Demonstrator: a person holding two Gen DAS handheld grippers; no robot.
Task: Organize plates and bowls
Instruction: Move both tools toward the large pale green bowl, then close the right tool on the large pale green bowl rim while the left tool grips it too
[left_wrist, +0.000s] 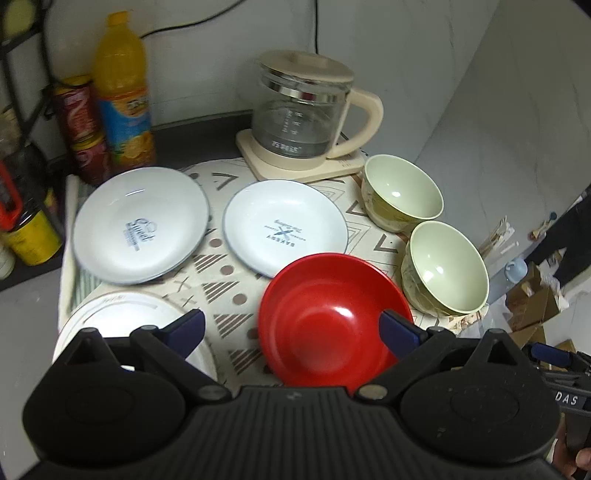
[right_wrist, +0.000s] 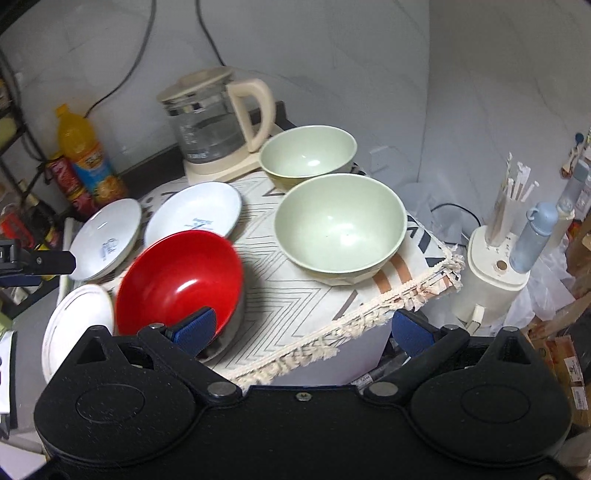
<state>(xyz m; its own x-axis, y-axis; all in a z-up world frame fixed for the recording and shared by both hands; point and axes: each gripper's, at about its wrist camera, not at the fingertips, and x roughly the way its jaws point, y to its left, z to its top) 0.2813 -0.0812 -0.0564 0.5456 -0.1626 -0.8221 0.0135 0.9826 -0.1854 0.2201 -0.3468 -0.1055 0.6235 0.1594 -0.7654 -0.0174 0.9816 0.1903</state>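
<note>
A red bowl (left_wrist: 328, 314) (right_wrist: 181, 277) sits near the front edge of the patterned cloth (left_wrist: 225, 273). My left gripper (left_wrist: 293, 326) is open just above it, with the right fingertip (left_wrist: 397, 330) over the bowl's inside. My right gripper (right_wrist: 303, 330) is open too, its left fingertip (right_wrist: 195, 330) in front of the bowl's near rim. Two white printed plates (left_wrist: 140, 225) (left_wrist: 284, 227) lie side by side behind the bowl. A third white plate (left_wrist: 122, 314) lies front left. Two green bowls (left_wrist: 402, 192) (left_wrist: 447, 266) stand on the right.
A glass kettle (left_wrist: 303, 114) on its cream base stands at the back. An orange drink bottle (left_wrist: 122, 88) and snack cans (left_wrist: 77, 122) are back left. Off the cloth's right edge are a chopstick holder (right_wrist: 495, 258) and a blue bottle (right_wrist: 535, 236).
</note>
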